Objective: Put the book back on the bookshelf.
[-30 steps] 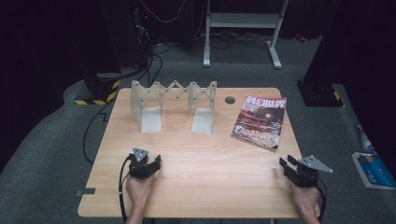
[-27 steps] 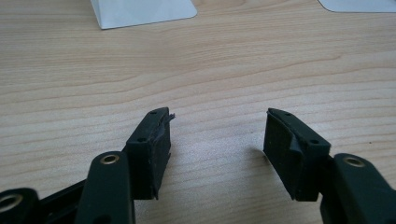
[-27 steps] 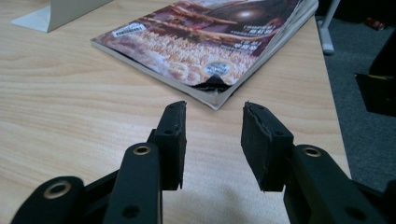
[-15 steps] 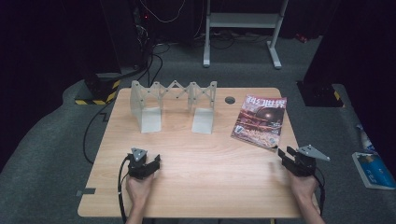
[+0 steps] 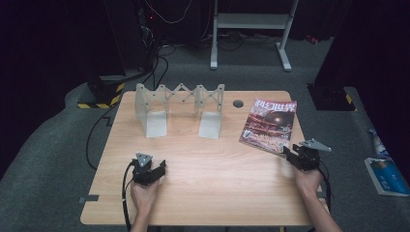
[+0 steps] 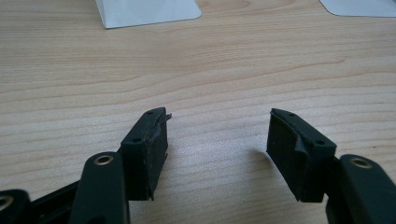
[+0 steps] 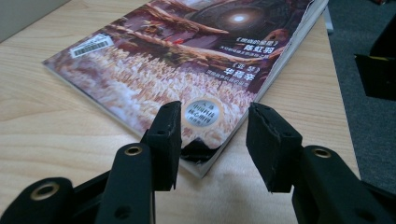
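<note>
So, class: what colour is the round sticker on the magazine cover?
Silver; the sticker shows best in the right gripper view.

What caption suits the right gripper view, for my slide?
Open tongs straddle the near corner of a magazine on a table.

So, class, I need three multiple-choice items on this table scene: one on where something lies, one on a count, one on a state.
1. Where on the table does the magazine lie?
A. far right part
B. near left corner
C. between the rack's feet

2. How many white feet does the folding rack stand on?
A. one
B. two
C. four

3. How is the right hand-held gripper set?
A. shut on the magazine
C. shut on nothing
B. open at the magazine's near corner

Answers: 1 A, the high view shows it at the right edge. 2 B, two white plates rest on the wood. 3 B, its jaws stand apart either side of that corner.
</note>
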`<state>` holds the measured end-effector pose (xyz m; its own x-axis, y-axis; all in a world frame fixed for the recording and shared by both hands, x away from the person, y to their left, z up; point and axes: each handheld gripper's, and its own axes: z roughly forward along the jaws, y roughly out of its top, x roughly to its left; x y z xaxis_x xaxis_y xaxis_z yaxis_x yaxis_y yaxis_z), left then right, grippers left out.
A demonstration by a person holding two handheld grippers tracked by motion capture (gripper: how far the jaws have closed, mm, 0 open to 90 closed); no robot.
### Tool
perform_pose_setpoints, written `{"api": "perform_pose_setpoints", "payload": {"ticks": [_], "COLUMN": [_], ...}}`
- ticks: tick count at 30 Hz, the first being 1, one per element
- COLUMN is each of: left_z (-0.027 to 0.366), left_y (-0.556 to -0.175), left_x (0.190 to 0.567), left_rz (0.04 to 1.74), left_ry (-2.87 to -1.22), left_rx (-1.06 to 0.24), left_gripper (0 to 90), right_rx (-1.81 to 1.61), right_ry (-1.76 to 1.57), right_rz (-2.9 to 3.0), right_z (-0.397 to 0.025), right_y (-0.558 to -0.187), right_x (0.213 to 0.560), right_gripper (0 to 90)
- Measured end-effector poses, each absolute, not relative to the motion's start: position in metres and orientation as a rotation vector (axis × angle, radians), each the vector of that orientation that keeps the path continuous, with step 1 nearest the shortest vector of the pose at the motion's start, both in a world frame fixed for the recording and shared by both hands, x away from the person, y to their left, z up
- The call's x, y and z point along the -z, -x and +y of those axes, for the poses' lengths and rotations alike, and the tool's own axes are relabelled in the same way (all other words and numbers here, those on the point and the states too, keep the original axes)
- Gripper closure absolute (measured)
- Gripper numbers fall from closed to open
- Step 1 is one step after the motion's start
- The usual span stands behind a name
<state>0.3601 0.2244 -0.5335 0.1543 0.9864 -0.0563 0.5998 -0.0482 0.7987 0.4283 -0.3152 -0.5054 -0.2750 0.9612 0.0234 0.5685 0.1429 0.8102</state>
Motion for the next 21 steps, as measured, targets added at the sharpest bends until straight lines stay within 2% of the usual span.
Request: {"api": "perform_pose_setpoints", "payload": {"ticks": [10, 21], "left_z": [0.224, 0.224], "left_y": [-0.36, -0.36], "left_x": [0.534, 0.534], "left_rz": [1.521, 1.52], "left_ry": [-1.735, -1.735], "left_rx": [-0.701, -0.702], "left_gripper": [37.4, 37.3], "right_rx": [-0.941, -0.944], "right_ry": [-1.574, -1.615], "right_rz": [1.898, 1.928], "right_z": [-0.319, -0.313], "right_y": [-0.455, -0.47], "right_x": [0.511, 0.516], "right_gripper": [50.3, 50.0]}}
